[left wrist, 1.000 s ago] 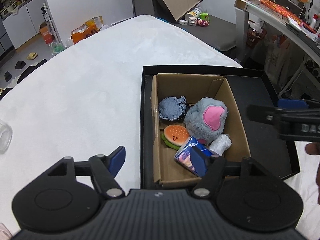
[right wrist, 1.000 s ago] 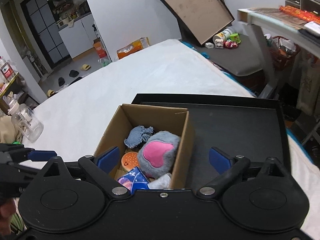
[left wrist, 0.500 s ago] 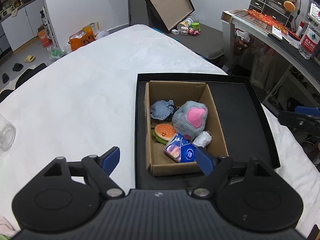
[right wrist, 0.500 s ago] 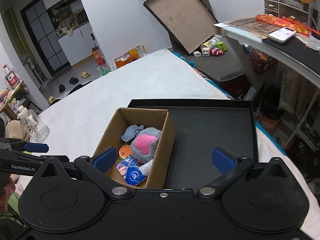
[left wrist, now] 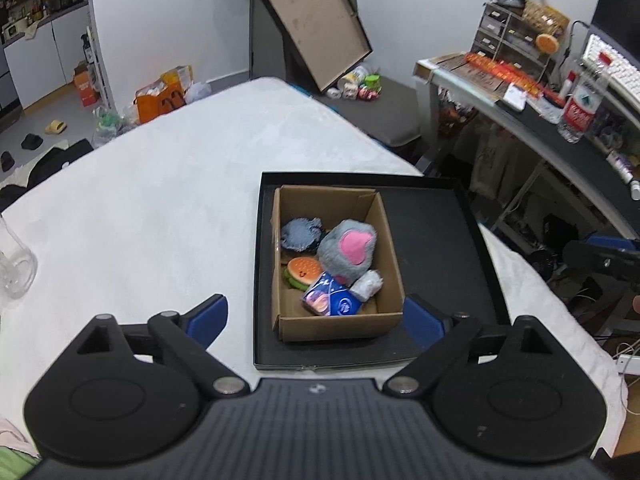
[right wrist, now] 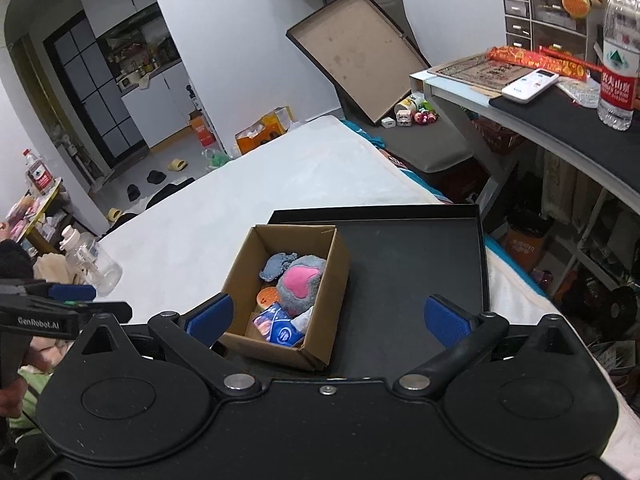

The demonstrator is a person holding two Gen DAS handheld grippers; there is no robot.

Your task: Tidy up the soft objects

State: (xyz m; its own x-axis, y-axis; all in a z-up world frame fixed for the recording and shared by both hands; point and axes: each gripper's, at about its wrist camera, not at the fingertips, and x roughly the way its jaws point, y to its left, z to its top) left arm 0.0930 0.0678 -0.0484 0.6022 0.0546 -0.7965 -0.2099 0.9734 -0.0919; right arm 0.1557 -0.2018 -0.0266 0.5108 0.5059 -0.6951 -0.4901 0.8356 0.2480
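A cardboard box [left wrist: 390,248] [right wrist: 338,276] stands in the left part of a black tray [left wrist: 440,240] [right wrist: 420,252] on the white bed. In it lie a grey-and-pink plush [left wrist: 350,246] [right wrist: 300,284], a blue-grey denim piece [left wrist: 300,234] [right wrist: 276,266], a burger toy [left wrist: 302,270] [right wrist: 266,298], a blue packet [left wrist: 330,300] [right wrist: 278,328] and a white wad [left wrist: 368,284]. My left gripper [left wrist: 316,316] is open and empty, held well above and before the box. My right gripper [right wrist: 326,316] is open and empty, raised above the tray's near edge.
A clear plastic bottle [left wrist: 12,268] [right wrist: 94,260] lies on the bed at the left. A desk [right wrist: 560,120] with a water bottle [right wrist: 618,52] stands to the right. A big open box lid [left wrist: 316,24] leans at the far wall. The white bed surface [left wrist: 160,200] spreads left.
Both grippers have drawn back and up from the box, so box and tray look smaller. The box's contents have not moved.
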